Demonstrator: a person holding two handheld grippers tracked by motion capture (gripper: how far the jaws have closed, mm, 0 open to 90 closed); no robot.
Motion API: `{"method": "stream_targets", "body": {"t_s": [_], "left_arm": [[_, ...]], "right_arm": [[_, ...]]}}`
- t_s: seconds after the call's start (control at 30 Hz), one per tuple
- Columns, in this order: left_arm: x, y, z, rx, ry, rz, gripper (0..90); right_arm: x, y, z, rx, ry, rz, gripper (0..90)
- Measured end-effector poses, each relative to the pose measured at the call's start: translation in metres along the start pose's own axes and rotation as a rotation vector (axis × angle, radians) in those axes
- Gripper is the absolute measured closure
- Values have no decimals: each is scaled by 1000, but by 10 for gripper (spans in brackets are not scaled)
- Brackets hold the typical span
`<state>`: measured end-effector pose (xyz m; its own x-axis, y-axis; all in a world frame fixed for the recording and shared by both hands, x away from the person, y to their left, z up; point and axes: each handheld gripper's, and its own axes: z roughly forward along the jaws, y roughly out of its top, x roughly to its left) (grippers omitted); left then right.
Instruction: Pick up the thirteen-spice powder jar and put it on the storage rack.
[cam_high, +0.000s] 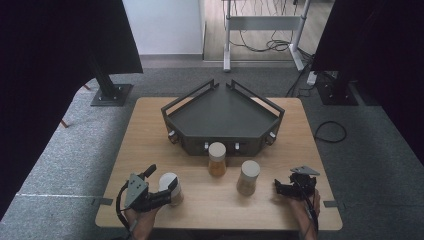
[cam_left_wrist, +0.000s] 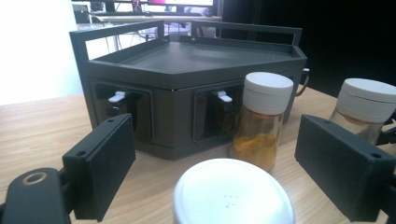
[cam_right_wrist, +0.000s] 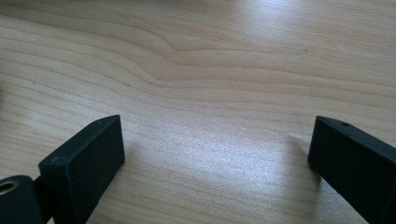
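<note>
1. White-lidded jar (cam_high: 170, 187): stands upright near the front left edge of the desk (cam_high: 150, 150), between the jaws of the left gripper (cam_high: 167, 192). In the left gripper view its lid (cam_left_wrist: 233, 191) sits low and centred between the two black pads.
2. Left gripper: the jaws stand spread, one pad to each side of the jar. A gap shows on both sides of the lid; whether the pads touch the jar body lower down cannot be told.
3. Step in hand, as judged: grasping this jar. Keep the jar centred between the pads, hold the gripper level, and close evenly on the body below the lid so that the jar does not tip or slide.
4. Neighbouring items: a jar of orange powder (cam_high: 217, 159) stands just before the dark tray rack (cam_high: 222, 115); a third jar (cam_high: 248, 177) stands to its right. Both are apart from the grasp.
5. Right gripper (cam_high: 280, 188): rests near the front right edge, jaws spread over bare wood, holding nothing.
</note>
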<state>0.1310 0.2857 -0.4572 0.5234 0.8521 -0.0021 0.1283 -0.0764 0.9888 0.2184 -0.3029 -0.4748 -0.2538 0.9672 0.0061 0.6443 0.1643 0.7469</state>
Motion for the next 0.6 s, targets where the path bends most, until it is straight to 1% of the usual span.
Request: {"method": "stream_targets", "body": {"t_s": [0.2,0.3,0.6], "left_arm": [[-1,0,1,5,-5,2,120],[0,-1,2,11,-5,-4,120],[-1,-5,6,39,-4,-5,120]], "right_arm": [[0,0,0,0,1,0,32],[0,0,0,0,1,0,32],[0,0,0,0,2,-1,32]]}}
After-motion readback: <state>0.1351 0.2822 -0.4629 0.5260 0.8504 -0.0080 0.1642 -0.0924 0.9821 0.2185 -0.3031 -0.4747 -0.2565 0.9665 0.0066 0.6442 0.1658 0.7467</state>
